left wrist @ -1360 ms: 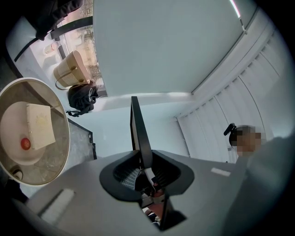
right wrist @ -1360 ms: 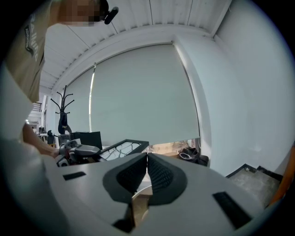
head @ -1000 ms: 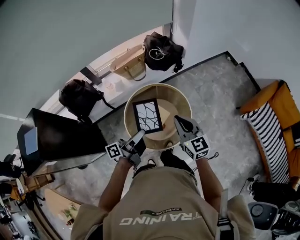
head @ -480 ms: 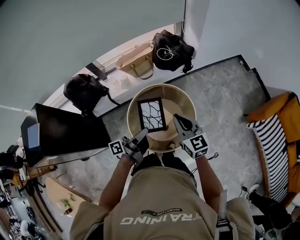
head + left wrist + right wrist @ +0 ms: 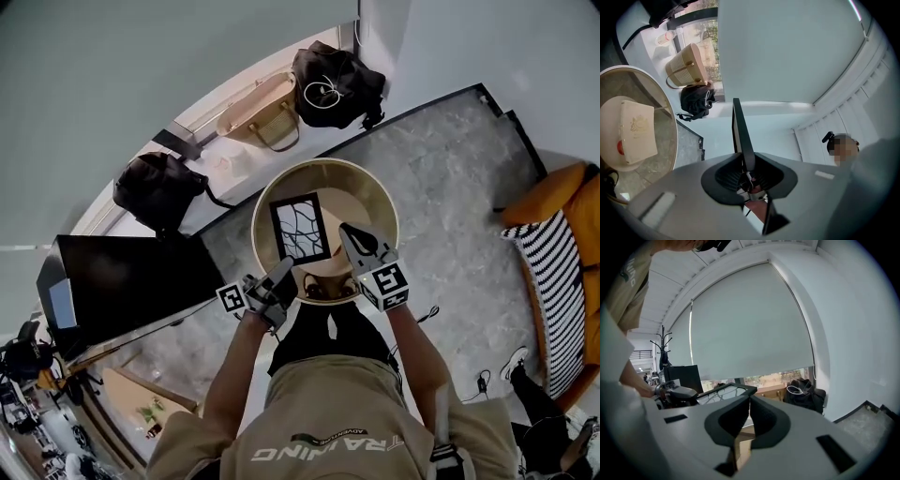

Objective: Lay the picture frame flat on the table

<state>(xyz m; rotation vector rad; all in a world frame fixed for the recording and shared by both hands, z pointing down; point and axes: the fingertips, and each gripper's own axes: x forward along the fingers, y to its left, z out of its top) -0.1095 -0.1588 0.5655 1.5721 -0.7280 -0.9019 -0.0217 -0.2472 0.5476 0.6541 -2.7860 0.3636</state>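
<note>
A black bag (image 5: 336, 86) and a woven bag (image 5: 258, 114) sit side by side; a second black bag (image 5: 155, 190) near a monitor (image 5: 122, 281).

- Picture frame (image 5: 300, 228), pinched by its edge in the left claw (image 5: 281, 273), takes up the left-centre of the round worktop (image 5: 380, 202).
- A cream box (image 5: 636, 132) lies on the worktop near the frame, one more thing in the way.
- The right claw (image 5: 351, 236), tips together, crowds the frame's lower right corner.
- Bare worktop shows along the far and right rim, with open stone floor (image 5: 450, 187) beyond.
- A dark screen (image 5: 131, 277) and a black bag (image 5: 157, 190) hem in the left side.
- A tan bag (image 5: 255, 112) and a second black bag (image 5: 336, 84) line the window ledge behind.
</note>
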